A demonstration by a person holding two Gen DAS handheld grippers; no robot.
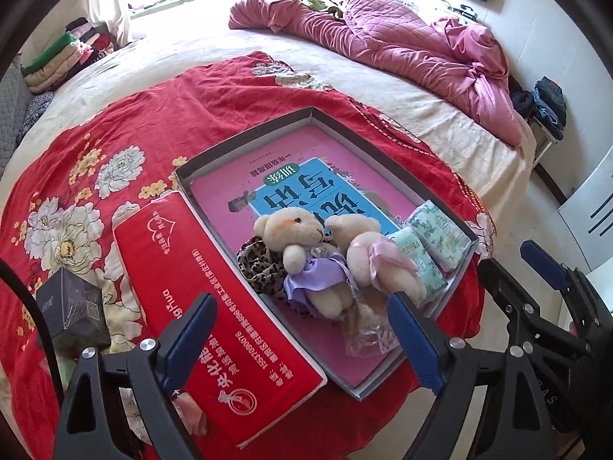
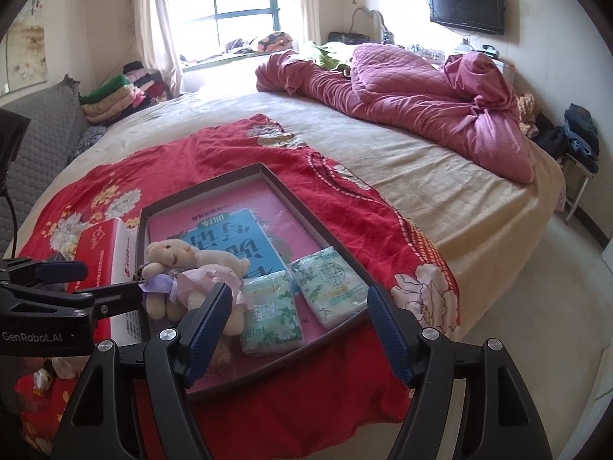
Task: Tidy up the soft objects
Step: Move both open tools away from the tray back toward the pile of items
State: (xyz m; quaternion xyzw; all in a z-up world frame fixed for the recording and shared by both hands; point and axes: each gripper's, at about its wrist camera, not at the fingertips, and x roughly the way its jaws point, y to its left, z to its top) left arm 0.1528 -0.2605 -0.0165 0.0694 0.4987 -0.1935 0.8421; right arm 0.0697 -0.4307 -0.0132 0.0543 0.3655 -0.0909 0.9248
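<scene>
Both tools stand wide apart and empty: the left tool (image 1: 302, 341) hovers just before the two teddy bears (image 1: 329, 253) in the shallow box (image 1: 245, 142) on the bed, the right tool (image 2: 297, 329) before the tissue packs (image 2: 299, 303) beside them. A careless reach could snag a bear's ribbon or tip the box's near rim.

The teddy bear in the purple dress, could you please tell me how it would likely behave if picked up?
The teddy bear in the purple dress looks plush, so it probably squashes and weighs little. Its limbs hang loose and would likely flop. The satin dress may slide if gripped alone.
</scene>
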